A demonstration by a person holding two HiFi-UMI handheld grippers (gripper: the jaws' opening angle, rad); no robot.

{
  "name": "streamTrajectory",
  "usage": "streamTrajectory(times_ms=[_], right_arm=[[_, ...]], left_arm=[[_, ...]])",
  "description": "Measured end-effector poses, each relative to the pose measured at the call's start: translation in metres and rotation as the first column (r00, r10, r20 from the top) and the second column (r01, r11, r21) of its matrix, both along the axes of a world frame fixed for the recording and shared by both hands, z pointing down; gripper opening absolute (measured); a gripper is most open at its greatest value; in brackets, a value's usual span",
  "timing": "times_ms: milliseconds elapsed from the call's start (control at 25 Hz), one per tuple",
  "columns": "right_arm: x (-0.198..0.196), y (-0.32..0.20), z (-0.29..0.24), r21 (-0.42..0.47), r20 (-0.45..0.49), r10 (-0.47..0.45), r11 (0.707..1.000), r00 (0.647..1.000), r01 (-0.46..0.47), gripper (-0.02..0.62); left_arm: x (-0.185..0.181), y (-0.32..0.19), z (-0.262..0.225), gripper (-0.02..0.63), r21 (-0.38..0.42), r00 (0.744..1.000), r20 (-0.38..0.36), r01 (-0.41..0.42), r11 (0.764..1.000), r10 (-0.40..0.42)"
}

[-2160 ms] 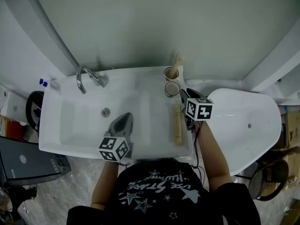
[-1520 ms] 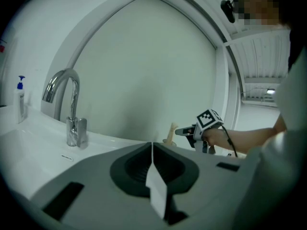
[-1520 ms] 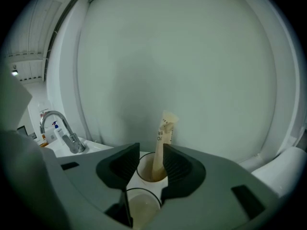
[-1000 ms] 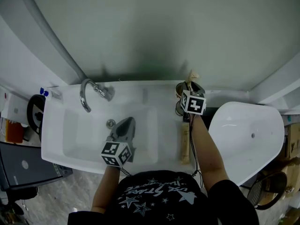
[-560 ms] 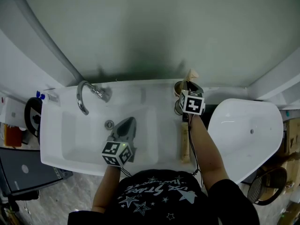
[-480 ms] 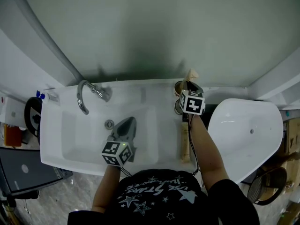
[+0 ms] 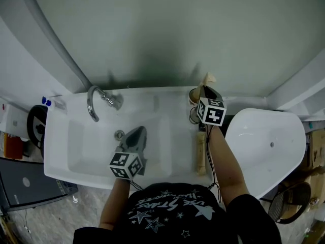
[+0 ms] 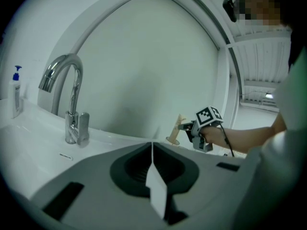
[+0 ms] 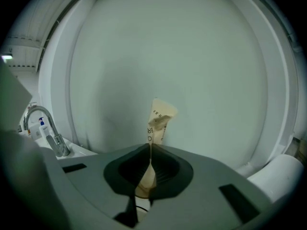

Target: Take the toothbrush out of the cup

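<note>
A toothbrush [image 7: 206,79] in a tan paper wrapper stands upright in the far cup [image 7: 193,94] at the sink's back right corner. In the right gripper view its wrapper [image 9: 158,116] rises from between the jaws. My right gripper [image 7: 204,91] is shut on the toothbrush just above the cup, and its jaws have just been closing on it. A second cup [image 7: 193,115] sits in front of the first. My left gripper [image 7: 136,135] hovers over the basin, jaws together with nothing in them. The left gripper view shows the right gripper [image 8: 184,126] at the toothbrush [image 8: 178,127].
A chrome faucet [image 7: 99,98] stands at the sink's back left, with the drain [image 7: 119,134] below it. A long tan box [image 7: 201,151] lies on the sink's right rim. A blue-topped bottle [image 7: 46,101] is at the far left, and a white fixture [image 7: 264,141] stands to the right.
The right gripper went forward from beside the near cup to the toothbrush in the far cup and has edged upward. The left gripper stays over the basin.
</note>
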State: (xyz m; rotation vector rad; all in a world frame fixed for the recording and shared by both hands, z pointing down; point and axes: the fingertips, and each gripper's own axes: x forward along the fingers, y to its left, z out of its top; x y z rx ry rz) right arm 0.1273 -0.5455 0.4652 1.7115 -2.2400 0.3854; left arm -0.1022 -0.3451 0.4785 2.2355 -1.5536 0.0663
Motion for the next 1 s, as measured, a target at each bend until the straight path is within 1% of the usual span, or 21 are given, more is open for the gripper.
streamTrajectory(times_ms=[120,280,480,720,1000], right_arm=[[-0.002,0.003,-0.02,0.048,0.011,-0.01,0.999,1.0,0.009,0.02],[-0.003,0.014,-0.049,0.113,0.053,-0.028,0.993,0.998,0.022,0.02],[-0.005,0.035,-0.075,0.166,0.079,-0.054,0.985,0.995,0.041,0.02],[-0.013,0.07,-0.084,0.158,0.149,-0.121,0.983,0.981,0.097,0.02],[-0.027,0.114,-0.068,0.102,0.152,-0.197,0.978,0.969,0.183,0.02]], left_arm=[[0.001,0.002,-0.005,0.021,0.016,1.0,0.003,-0.004,1.0,0.004],[0.004,0.008,-0.012,0.021,0.033,1.0,0.005,-0.014,0.999,0.014],[0.007,0.019,-0.019,0.021,0.05,1.0,0.004,-0.023,0.998,0.023],[0.008,0.038,-0.018,0.021,0.05,1.0,0.004,-0.028,0.998,0.028],[0.008,0.065,-0.01,0.021,0.025,0.999,0.005,-0.044,0.999,0.044]])
